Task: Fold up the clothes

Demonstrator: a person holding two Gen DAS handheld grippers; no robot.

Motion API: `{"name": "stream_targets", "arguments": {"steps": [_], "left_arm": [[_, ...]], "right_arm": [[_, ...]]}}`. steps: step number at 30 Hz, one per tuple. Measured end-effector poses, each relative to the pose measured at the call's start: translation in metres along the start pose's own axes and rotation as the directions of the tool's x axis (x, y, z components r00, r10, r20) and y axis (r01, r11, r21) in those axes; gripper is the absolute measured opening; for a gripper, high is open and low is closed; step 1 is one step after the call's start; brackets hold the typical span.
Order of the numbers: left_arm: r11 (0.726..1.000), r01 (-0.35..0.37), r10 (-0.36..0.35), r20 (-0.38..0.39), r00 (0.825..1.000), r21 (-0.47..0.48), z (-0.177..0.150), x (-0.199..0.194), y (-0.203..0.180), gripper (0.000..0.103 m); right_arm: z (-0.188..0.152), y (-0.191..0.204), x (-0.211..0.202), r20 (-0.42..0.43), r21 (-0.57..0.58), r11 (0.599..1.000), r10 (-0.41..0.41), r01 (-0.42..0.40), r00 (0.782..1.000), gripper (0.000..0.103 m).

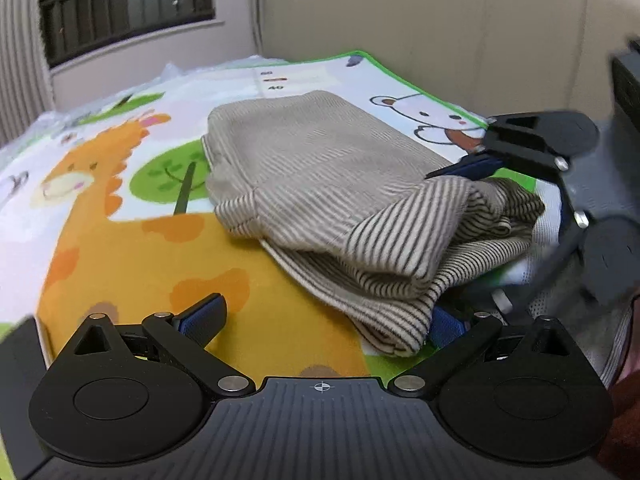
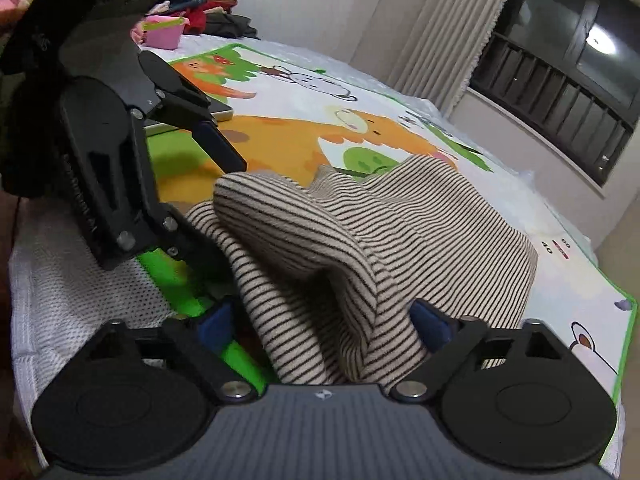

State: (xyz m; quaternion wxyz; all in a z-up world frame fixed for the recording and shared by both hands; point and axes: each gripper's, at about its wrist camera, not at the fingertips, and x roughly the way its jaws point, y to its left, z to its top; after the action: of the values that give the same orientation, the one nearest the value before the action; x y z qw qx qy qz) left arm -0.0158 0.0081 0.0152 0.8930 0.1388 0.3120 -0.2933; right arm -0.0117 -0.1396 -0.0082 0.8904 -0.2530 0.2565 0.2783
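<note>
Your right gripper [image 2: 324, 326] straddles a raised loop of the striped garment [image 2: 440, 220], with one blue pad on each side of the bunched cloth. The jaws stand fairly wide and the fabric fills the gap. You cannot tell from either view whether the pads are pinching it or only bracketing it. Your left gripper [image 1: 328, 318] is released, its fingers spread wide. The hem of the garment drapes over the right-hand finger and nothing lies against the other.

The garment sits as a compact, layered bundle on the cartoon play mat [image 1: 120, 240], near the mat's green edge by your right hand. The far part lies flat and the near corner is humped up.

Expect it to be light, soft and stretchy. This fine-ribbed knit will sag and slide off itself as soon as it is lifted, and the layers can part if you pinch only the top one. It is best to take it at a folded edge or corner and catch all the layers deep between the pads, not the crown of the hump.

What kind of garment it is, and where any sleeves or neck lie, is tucked out of sight. The left gripper's lower finger is buried under the cloth in the right wrist view, and the far hem is blurred
</note>
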Motion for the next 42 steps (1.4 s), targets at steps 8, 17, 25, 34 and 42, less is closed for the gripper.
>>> {"name": "stream_targets", "arguments": {"steps": [8,17,25,34,42], "left_arm": [[0.923,-0.104,0.072,0.099,0.992,0.372,0.007,-0.014,-0.032,0.103],[0.777,-0.172,0.069,0.188,0.980,0.606,0.032,0.050,-0.071,0.101],[0.931,0.023,-0.070,0.115,0.991,0.364,0.060,0.051,-0.047,0.052],[0.983,0.060,-0.077,0.092,0.993,0.171,0.071,0.045,-0.029,0.046],[0.983,0.085,-0.099,0.085,0.991,0.160,0.041,-0.018,-0.018,0.059]], "right_arm": [[0.000,-0.108,0.010,-0.006,0.579,0.779,0.297,-0.238,0.955,0.049],[0.001,-0.111,0.010,-0.023,0.550,0.785,0.357,-0.286,0.934,0.049],[-0.006,-0.055,-0.064,-0.009,0.091,0.996,-0.021,0.021,1.000,0.080],[-0.015,-0.012,-0.024,0.023,-0.186,0.959,-0.212,0.212,0.977,0.063],[-0.008,-0.007,-0.026,-0.028,-0.160,0.981,-0.118,0.112,0.993,0.034]]}}
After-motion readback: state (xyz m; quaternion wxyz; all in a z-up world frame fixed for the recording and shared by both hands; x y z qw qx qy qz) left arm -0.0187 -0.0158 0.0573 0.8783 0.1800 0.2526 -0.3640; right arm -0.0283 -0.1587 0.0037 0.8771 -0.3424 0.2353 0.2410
